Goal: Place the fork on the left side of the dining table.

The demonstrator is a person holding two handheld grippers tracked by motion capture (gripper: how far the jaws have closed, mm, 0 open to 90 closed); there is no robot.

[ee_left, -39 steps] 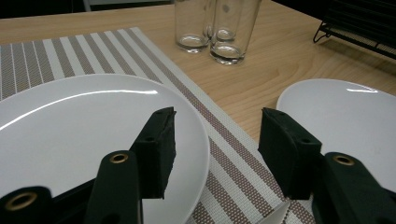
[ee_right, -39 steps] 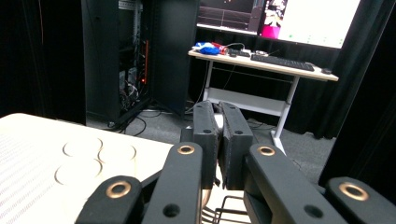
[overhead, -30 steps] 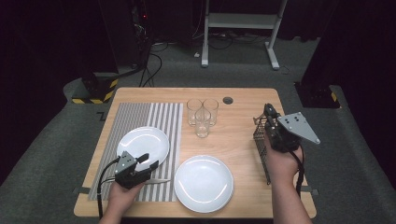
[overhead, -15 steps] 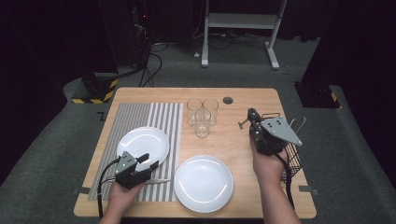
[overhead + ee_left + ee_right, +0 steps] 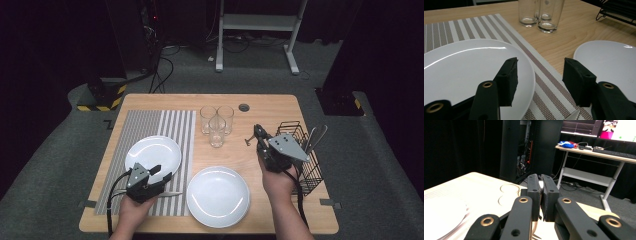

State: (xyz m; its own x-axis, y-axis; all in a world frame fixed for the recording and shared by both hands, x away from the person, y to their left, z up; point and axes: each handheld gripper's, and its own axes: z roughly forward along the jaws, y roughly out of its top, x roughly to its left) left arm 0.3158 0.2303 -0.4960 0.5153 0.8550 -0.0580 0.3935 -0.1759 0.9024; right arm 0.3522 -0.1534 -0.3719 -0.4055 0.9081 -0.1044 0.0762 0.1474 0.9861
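Observation:
My right gripper hovers over the table's right half, just left of a black wire cutlery caddy. Its jaws are shut on a thin metal piece of cutlery whose end sticks out to the left. In the right gripper view the pads of that gripper are pressed together around a pale sliver. My left gripper rests open at the front of the striped placemat. Its jaws straddle the edge of a white plate, holding nothing.
A second white plate lies on bare wood at front centre. Three empty glasses stand clustered at the middle back. More cutlery stands in the caddy. A silver utensil lies on the mat beside my left gripper.
My right gripper has come away from the caddy, moving left and down with the piece of cutlery in it. The left gripper has stayed where it was.

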